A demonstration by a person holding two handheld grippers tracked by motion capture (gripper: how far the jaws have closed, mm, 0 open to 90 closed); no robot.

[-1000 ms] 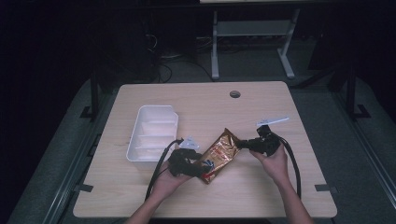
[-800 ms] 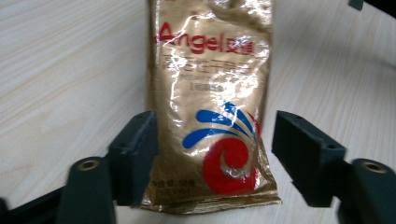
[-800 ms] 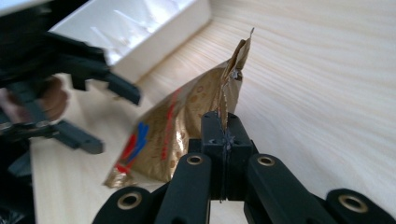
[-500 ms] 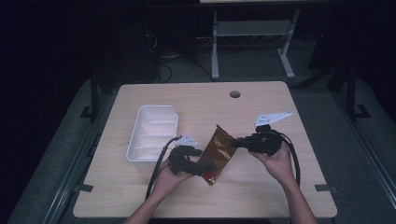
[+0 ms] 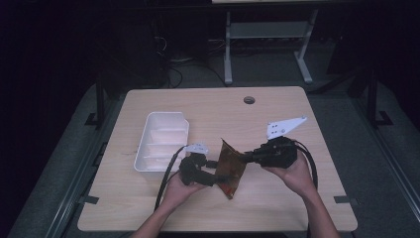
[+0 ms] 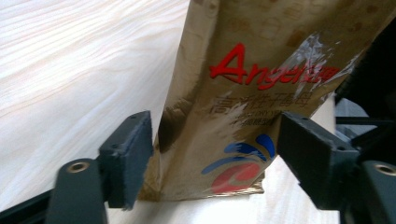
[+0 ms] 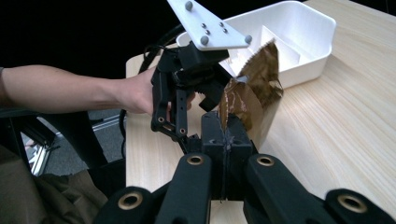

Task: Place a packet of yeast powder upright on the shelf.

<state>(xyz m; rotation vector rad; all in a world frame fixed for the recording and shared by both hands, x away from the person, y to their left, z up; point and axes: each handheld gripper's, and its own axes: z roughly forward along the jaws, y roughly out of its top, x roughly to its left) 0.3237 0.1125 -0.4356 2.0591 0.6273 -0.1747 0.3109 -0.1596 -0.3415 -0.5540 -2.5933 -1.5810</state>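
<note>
Right claw [image 5: 246,157] raised, clamping pouch [image 5: 229,168] upright; left claw [image 5: 214,179] astride.

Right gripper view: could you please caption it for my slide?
Right gripper shut on a brown foil pouch's edge, left gripper and white tray beyond.

Counting one brown foil pouch [image 5: 230,167], standing upright on one wooden desk [image 5: 277,114]. Counting one white divided tray [image 5: 163,140]. Counting two claws: left claw [image 5: 214,174], right claw [image 5: 242,157]. Counting two hands, one round hole [image 5: 249,100] in the desk.
</note>
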